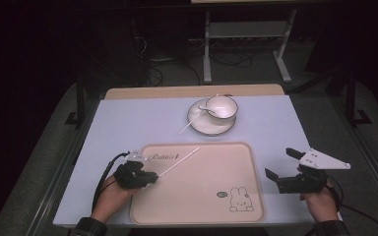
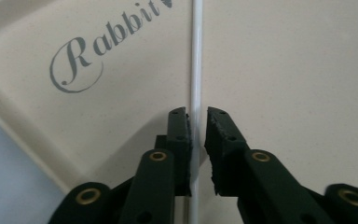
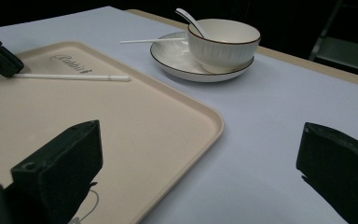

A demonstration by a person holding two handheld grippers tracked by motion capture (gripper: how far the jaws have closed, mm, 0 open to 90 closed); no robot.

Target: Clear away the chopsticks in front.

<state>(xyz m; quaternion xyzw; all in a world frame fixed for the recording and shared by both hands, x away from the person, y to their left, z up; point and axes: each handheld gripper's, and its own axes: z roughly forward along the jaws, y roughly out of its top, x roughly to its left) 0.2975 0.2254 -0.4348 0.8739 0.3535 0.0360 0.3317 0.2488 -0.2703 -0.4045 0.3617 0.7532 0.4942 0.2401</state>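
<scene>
A thin white stick (image 1: pixel 179 161) lies slantwise over the beige tray (image 1: pixel 202 196) printed with "Rabbit" and a bunny. My left gripper (image 1: pixel 152 176) sits at the tray's left edge, shut on the stick's near end. In the left gripper view the stick (image 2: pixel 196 56) runs straight up between the narrow jaws of that gripper (image 2: pixel 196 116). My right gripper (image 1: pixel 279 162) hovers wide open just right of the tray, holding nothing. In the right gripper view it (image 3: pixel 200 140) spans the tray's corner, and the stick (image 3: pixel 74 77) shows at the far left.
Behind the tray stands a white bowl (image 1: pixel 221 106) on a plate (image 1: pixel 199 125). A spoon (image 1: pixel 204 109) rests in the bowl and a second white stick (image 1: pixel 187 125) leans off the plate. The pale blue table mat (image 1: pixel 128 123) surrounds everything.
</scene>
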